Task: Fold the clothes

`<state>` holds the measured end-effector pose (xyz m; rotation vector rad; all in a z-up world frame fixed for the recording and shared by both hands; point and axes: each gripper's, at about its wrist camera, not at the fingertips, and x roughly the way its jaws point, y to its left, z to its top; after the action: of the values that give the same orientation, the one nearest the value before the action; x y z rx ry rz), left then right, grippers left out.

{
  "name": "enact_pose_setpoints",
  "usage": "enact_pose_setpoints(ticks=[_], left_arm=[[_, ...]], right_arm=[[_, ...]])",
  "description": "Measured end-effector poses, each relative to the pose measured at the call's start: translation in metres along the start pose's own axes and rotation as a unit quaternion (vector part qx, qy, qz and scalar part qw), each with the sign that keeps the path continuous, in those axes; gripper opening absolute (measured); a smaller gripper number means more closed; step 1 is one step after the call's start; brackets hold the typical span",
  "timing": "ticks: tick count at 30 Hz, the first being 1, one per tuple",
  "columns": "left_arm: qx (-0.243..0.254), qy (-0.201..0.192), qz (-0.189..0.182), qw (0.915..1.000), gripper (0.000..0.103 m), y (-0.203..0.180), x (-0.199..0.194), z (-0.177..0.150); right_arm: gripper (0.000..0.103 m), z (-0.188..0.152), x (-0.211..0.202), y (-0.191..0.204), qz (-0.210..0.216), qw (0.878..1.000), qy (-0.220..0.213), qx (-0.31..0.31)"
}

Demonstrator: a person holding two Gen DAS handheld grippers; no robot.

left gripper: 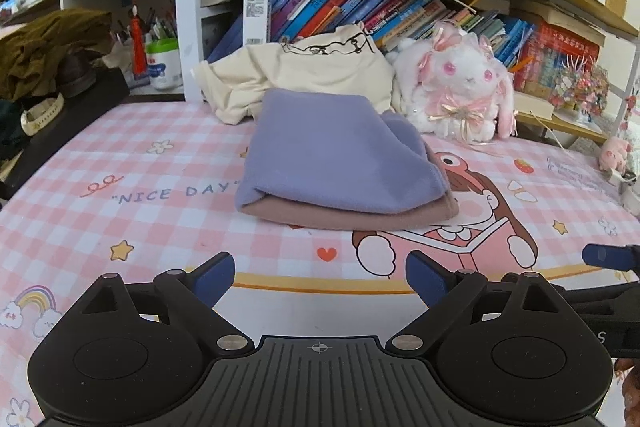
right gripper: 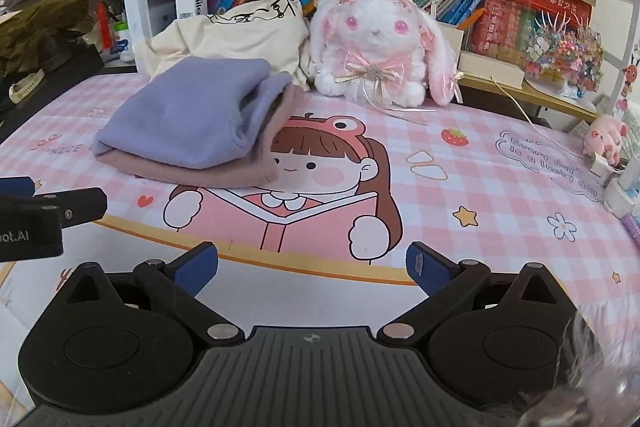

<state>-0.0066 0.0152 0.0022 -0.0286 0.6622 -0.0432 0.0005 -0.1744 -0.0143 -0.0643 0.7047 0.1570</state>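
A folded lilac garment (left gripper: 336, 151) lies on top of a folded dusty-pink garment (left gripper: 352, 217) on the pink checked desk mat (left gripper: 120, 163). The same stack sits left of centre in the right wrist view, lilac (right gripper: 188, 115) over pink (right gripper: 208, 173). A crumpled cream garment (left gripper: 308, 75) lies behind the stack, against the books. My left gripper (left gripper: 320, 281) stands open just short of the stack, nothing between its blue pads. My right gripper (right gripper: 312, 273) is open too, over the cartoon girl print, to the right of the stack. Neither touches the clothes.
A white and pink plush rabbit (right gripper: 376, 43) sits behind the mat. Shelves of books (left gripper: 360, 3) run along the back. An olive cloth heap (left gripper: 44, 47) lies at the far left. A small pink pig toy (right gripper: 604, 139) and boxes stand at the right edge.
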Motion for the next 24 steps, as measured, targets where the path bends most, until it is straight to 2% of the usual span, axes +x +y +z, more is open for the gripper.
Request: enact_pose_setpoints(ticks=[5, 24], left_arm=[[-0.001, 0.006, 0.002, 1.0000, 0.103, -0.0008, -0.0003, -0.0024], [0.003, 0.008, 0.009, 0.9999, 0.103, -0.0004, -0.0025, -0.0039]], right_arm=[[0.102, -0.0013, -0.0022, -0.0019, 0.000, 1.000, 0.002, 0.006], [0.102, -0.0058, -0.0024, -0.0035, -0.001, 1.000, 0.016, 0.014]])
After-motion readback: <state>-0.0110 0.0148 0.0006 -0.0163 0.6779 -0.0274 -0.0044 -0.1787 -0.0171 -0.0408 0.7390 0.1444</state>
